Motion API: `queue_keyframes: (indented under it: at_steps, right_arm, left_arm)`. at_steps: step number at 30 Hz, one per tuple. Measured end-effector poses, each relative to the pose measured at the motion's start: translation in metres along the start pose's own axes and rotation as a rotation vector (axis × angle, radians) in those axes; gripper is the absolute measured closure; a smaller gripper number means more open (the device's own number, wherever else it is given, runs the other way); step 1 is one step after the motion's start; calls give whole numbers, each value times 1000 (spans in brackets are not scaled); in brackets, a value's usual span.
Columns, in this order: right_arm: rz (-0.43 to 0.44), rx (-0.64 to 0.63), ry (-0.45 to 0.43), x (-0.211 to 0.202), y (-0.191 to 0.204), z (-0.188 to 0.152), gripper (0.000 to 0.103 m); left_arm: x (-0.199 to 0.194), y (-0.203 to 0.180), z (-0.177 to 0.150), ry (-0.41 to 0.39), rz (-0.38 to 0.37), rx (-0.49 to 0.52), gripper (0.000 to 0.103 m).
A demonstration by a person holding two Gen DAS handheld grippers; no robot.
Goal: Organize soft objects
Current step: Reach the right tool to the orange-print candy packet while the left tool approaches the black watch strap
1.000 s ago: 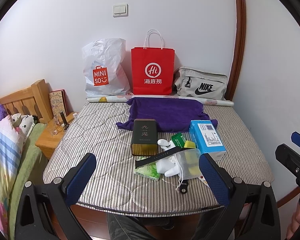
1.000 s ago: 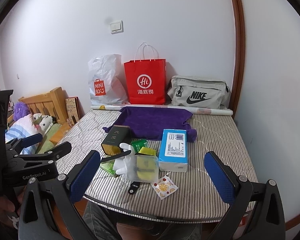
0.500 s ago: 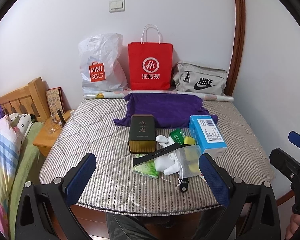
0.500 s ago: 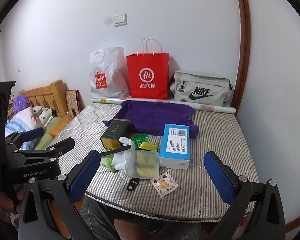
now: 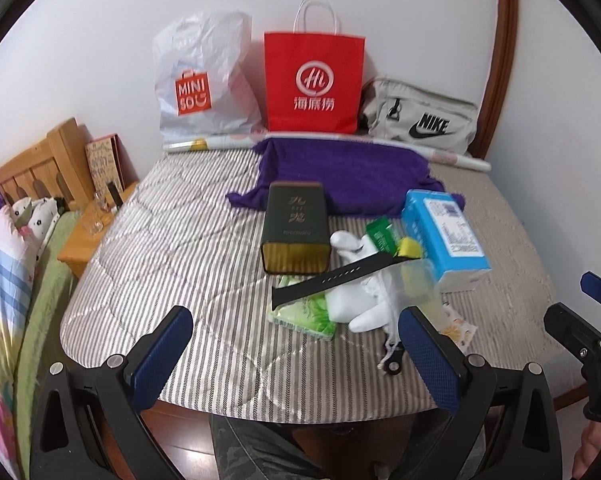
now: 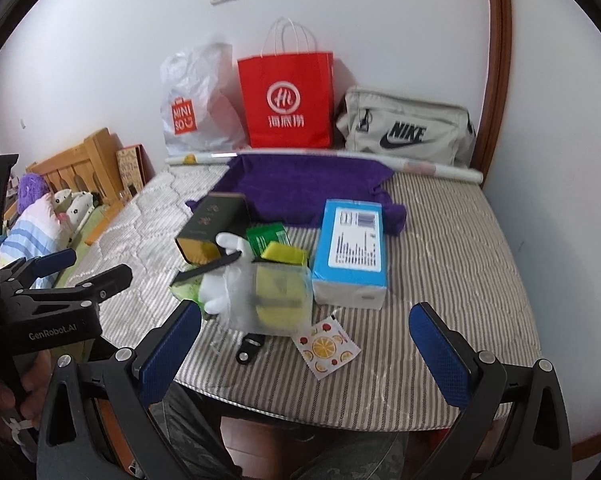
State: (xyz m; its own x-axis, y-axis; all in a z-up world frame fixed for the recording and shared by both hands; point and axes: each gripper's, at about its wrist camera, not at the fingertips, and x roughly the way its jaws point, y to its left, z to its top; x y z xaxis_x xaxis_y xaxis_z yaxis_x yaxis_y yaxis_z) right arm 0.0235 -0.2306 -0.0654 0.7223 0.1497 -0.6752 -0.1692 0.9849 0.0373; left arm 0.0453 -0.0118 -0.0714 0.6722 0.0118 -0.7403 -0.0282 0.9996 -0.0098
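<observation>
While both tools hang short of the mattress (image 5: 172,240) edge, the left gripper (image 5: 296,344) and the right gripper (image 6: 304,344) each stand with jaws spread wide and nothing between them, so no grasp has begun. Seen from the left wrist, the soft things sit in a jumble at about one o'clock: a white glove (image 5: 356,304) lying over a green tissue pack (image 5: 304,314), a black strap (image 5: 336,280) laid across both, and a sheer drawstring pouch (image 6: 276,300) with something yellow inside, pressed against the blue box (image 6: 352,252). At twelve o'clock a purple towel (image 5: 340,172) lies spread behind the dark tin (image 5: 294,228). The likely trouble is the overlap: closing on the glove may catch the strap too and drag it, or tug the pouch's cord. The thin pouch could also slip or bunch, and a careless approach may nudge the tin or box.
</observation>
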Motion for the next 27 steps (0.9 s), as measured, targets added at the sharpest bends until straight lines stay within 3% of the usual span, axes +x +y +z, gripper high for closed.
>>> queue_keyframes:
  at_steps: [13,27]
  right_arm:
    - [-21,42,217,94,-25,-32,1]
    - [17,-15,329,158,-36,-69,9]
  left_arm:
    - [76,13,-16,149,-11,-13,0]
    - [110,33,-19,185,-70,-55,0]
